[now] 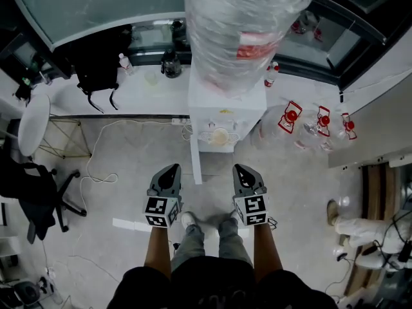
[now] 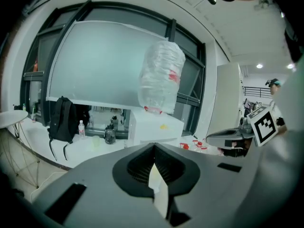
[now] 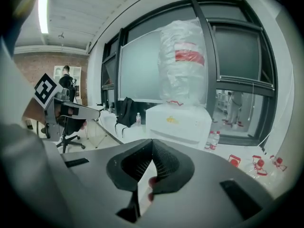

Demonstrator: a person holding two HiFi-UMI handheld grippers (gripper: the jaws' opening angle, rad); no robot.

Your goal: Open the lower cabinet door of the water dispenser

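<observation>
In the head view, we stand facing the white water dispenser (image 1: 222, 111), which carries a plastic-wrapped bottle (image 1: 244, 24). Its lower cabinet door faces us below the tap recess, but the steep angle hides it, so we cannot tell whether it is ajar. The left gripper (image 1: 171, 168) and right gripper (image 1: 242, 168) hover side by side, well apart from the cabinet. In the left gripper view, the claw (image 2: 153, 147) is pressed together on nothing, with the dispenser's upper body (image 2: 154, 125) ahead and the door hidden behind the gripper's own housing. In the right gripper view, the claw (image 3: 152, 141) is likewise pressed together and empty, aimed at the dispenser's top (image 3: 180, 122). We judge that reaching in like this risks bumping the door instead of catching its edge. A hard tug could rock the top-heavy unit, and a wide swing could strike the spare jugs (image 1: 302, 121) beside it.
</observation>
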